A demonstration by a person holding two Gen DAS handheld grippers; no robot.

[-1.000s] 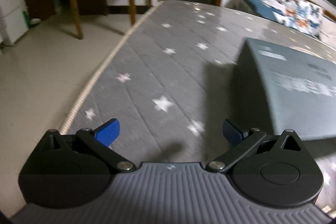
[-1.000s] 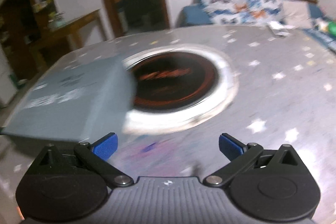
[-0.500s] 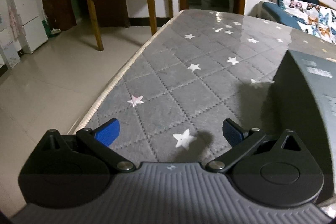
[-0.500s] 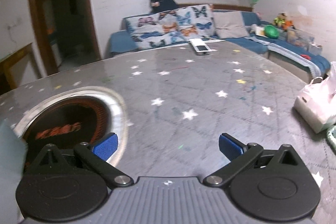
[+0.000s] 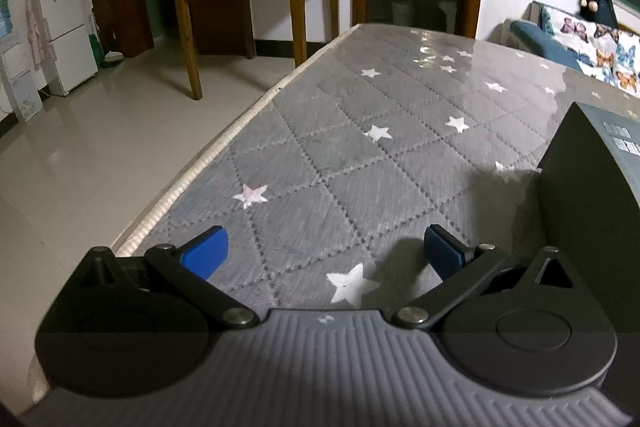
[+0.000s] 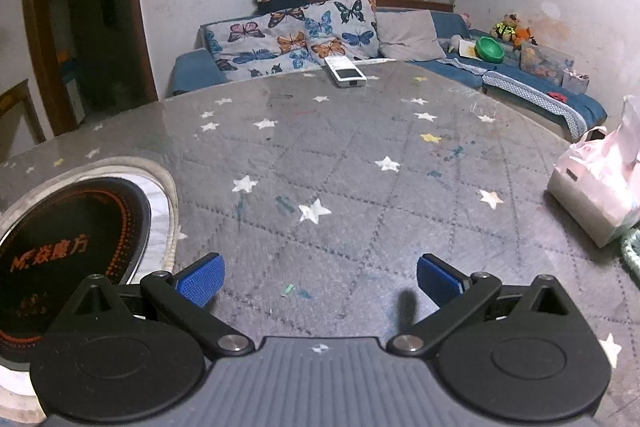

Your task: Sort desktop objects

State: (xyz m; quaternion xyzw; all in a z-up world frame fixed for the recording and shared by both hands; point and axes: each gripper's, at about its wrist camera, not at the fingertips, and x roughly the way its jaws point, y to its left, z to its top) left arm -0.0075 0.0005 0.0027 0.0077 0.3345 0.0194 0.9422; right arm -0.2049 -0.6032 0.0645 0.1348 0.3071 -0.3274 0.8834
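- Desktop objects are sitting scattered: grey box [image 5: 592, 187] right, remote [image 6: 345, 71] far, tissue pack [image 6: 596, 195] right.
- Left gripper [image 5: 320, 247] and right gripper [image 6: 318, 273] are hovering over the desk [image 6: 360, 187], jaws spread, probably lining up a first pick.

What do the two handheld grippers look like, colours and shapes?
Both look alike. The left gripper and right gripper each have a ribbed grey body with a small white logo, two round black housings, black linkage arms with silver pivot pins, and blue textured fingers. No cables, sleeves or hands show.
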